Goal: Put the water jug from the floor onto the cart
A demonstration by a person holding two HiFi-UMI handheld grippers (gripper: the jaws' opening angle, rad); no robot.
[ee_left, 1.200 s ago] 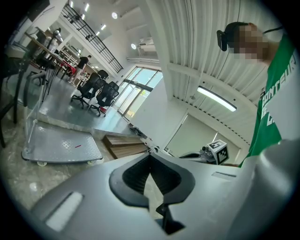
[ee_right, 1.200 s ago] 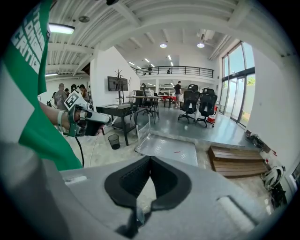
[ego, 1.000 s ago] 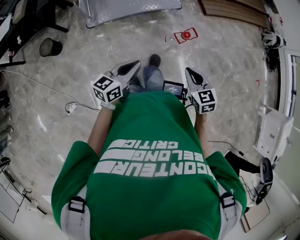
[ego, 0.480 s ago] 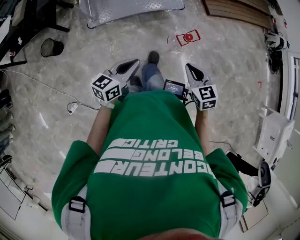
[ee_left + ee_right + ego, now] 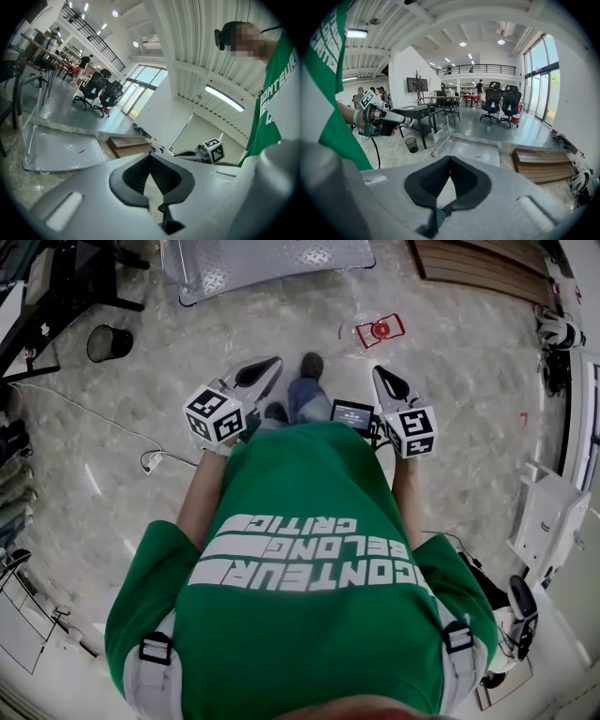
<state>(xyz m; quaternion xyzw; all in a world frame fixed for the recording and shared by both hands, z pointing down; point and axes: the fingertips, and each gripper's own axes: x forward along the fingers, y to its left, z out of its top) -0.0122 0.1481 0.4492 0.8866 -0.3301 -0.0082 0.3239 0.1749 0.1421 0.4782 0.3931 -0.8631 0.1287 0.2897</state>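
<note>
The water jug (image 5: 378, 331), clear with a red cap and red label, stands on the marble floor ahead of the person's feet, slightly right. The cart (image 5: 267, 261) is a low metal platform with a checker-plate deck, farther ahead; it also shows in the left gripper view (image 5: 65, 149) and the right gripper view (image 5: 471, 151). My left gripper (image 5: 272, 363) (image 5: 150, 155) is held at waist height, shut and empty. My right gripper (image 5: 378, 372) (image 5: 450, 158) is level with it, shut and empty, short of the jug.
A black wastebasket (image 5: 109, 342) stands left beside a dark desk (image 5: 42, 296). A white cable with a plug (image 5: 150, 462) lies on the floor at left. Wooden steps (image 5: 478, 263) are behind the jug, and white equipment (image 5: 546, 521) lines the right edge.
The jug, cart and wastebasket have slid down the head view, so the person has stepped toward them. Both grippers stay shut in front of the body.
</note>
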